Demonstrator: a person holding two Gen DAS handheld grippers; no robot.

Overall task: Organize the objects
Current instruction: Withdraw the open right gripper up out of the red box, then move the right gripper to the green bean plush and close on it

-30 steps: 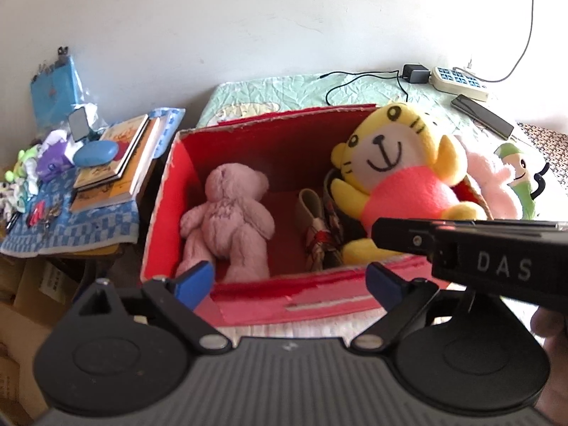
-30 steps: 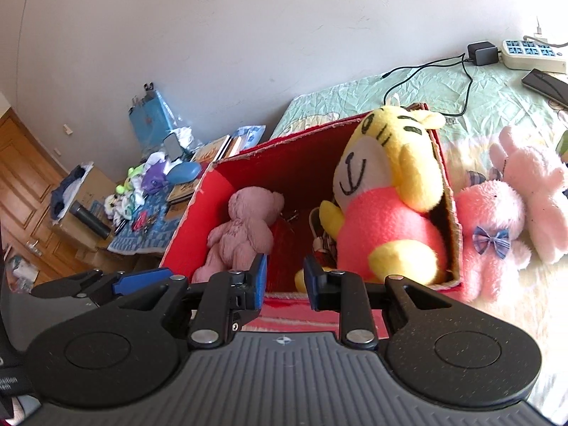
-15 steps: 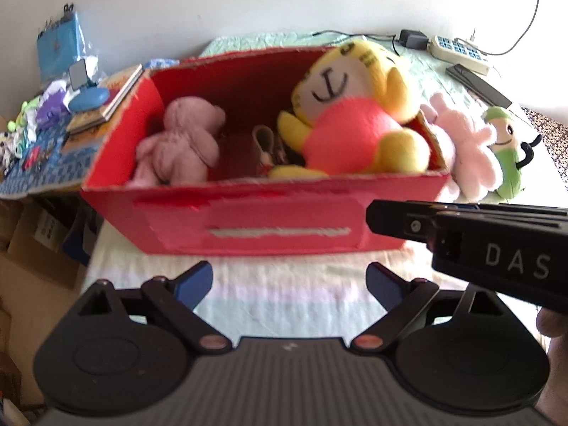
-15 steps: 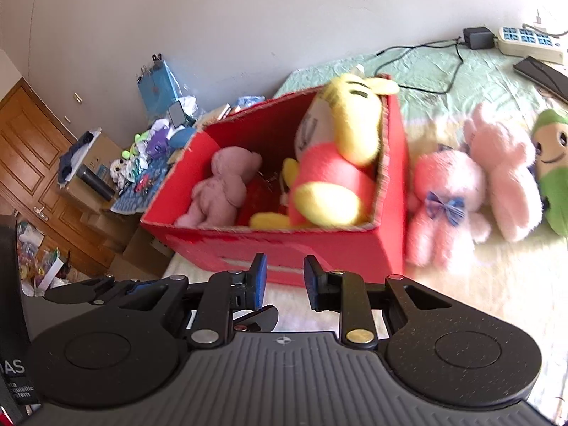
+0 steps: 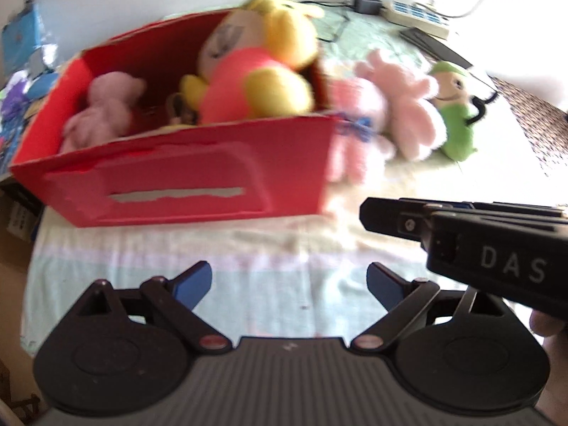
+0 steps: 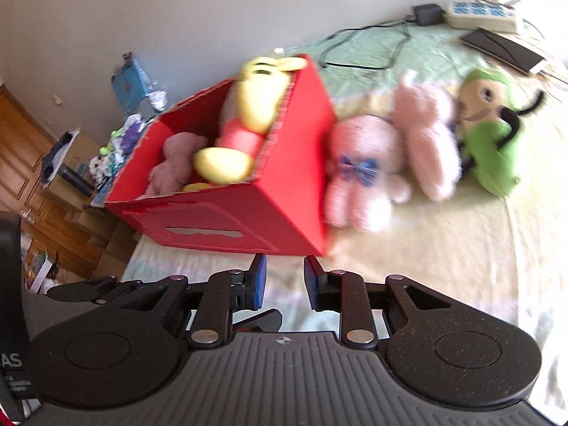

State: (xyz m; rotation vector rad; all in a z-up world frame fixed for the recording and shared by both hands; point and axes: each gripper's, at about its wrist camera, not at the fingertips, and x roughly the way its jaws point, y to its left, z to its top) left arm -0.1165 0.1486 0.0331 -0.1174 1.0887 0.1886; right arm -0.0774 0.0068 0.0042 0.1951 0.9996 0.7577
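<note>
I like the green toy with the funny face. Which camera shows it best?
The right wrist view shows the green toy best: it looks bigger there, with its face, green body and black arm all visible beside the pink bunny. The left wrist view shows it too, but smaller, farther off toward the edge.

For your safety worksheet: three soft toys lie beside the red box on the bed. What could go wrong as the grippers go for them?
1. The pink toys touch, so one grab may drag both.
2. The yellow toy overhangs the red box and could topple out.
3. The right gripper must open its shut jaws first.
</note>
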